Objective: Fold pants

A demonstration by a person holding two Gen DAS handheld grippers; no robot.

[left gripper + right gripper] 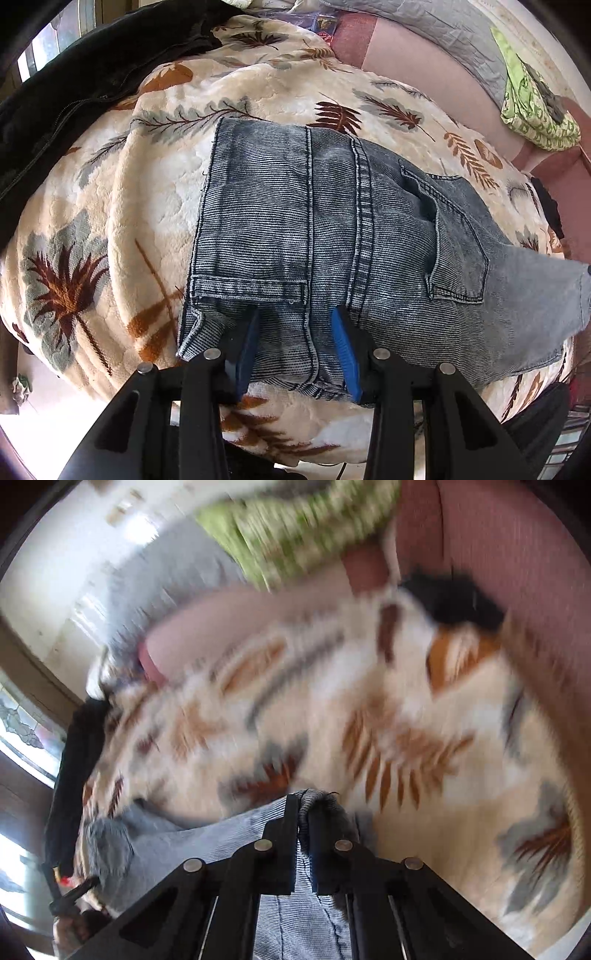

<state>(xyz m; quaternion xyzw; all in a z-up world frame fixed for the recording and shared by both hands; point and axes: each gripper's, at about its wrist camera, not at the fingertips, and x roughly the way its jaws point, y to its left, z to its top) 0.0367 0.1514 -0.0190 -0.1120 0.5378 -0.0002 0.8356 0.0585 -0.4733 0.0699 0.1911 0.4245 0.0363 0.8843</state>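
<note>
Your pants (332, 229), faded blue denim already folded into a thick bundle, lie on a leaf-patterned blanket (110, 206) covering a bed. Your left gripper (299, 350) straddles the near fold, blue fingers (345, 350) partly apart with cloth bunched between them. Your right gripper (303, 814) is clamped tight on a denim edge. The fabric looks heavy, limp and grippy; take seams or hems, where layers stay together.

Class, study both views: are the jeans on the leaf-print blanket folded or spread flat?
Folded. The jeans lie doubled, leg hems stacked over the seat beside the back pocket; one end hangs lifted in the shut right gripper.
</note>
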